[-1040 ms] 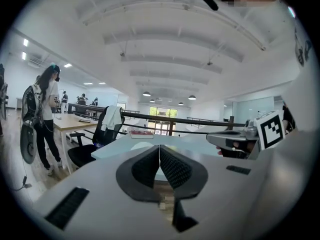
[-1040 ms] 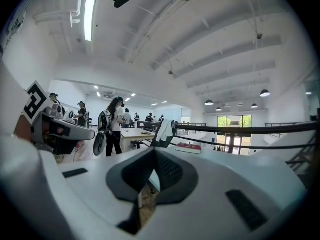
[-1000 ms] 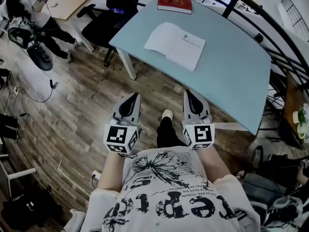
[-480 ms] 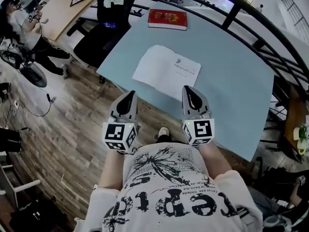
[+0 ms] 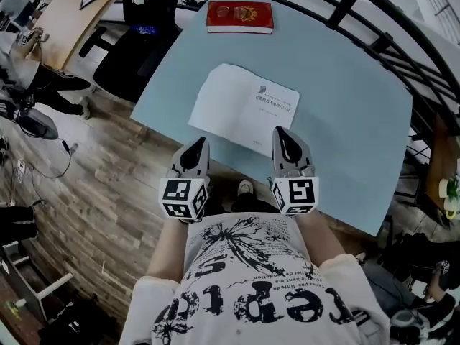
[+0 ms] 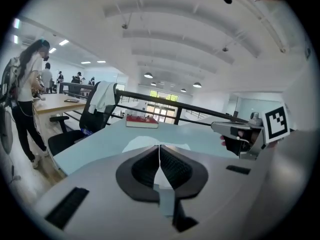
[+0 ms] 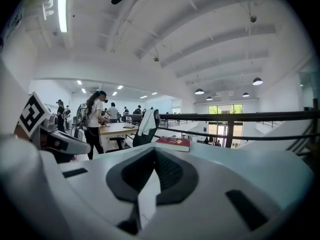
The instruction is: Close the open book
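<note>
Open-plan hall: wooden floor (image 5: 93, 192), black railing (image 5: 359, 20) beyond a pale blue table (image 5: 345, 121). On the table, open book (image 5: 244, 110) lying flat, pages up, print on the right-hand page, near the front edge. Closed red book (image 5: 240, 16) well apart at the far edge. Office chair (image 5: 129, 56) by the table's left side.

Against a second ago: closed in on the table. Then well short of it, over bare floor; now both claws up at its near edge.
- Left gripper (image 5: 197, 146) at the front edge, just short of the book's left page.
- Right gripper (image 5: 282, 135) with its tip at the book's near right corner. Cannot tell whether touching.
- Book unmoved, fully open as before.

Claws:
- Left pinched together at the tips, nothing between.
- Right likewise closed, nothing gripped; only a sliver of white seen behind the tips.

Meaning for the task: approach about done, closing not yet begun. Judged next: get under the free outer edge of one half and fold it over onto the other. Closed tips suit slipping under thin paper. Risk of lifting or creasing a single leaf rather than turning the whole half.
</note>
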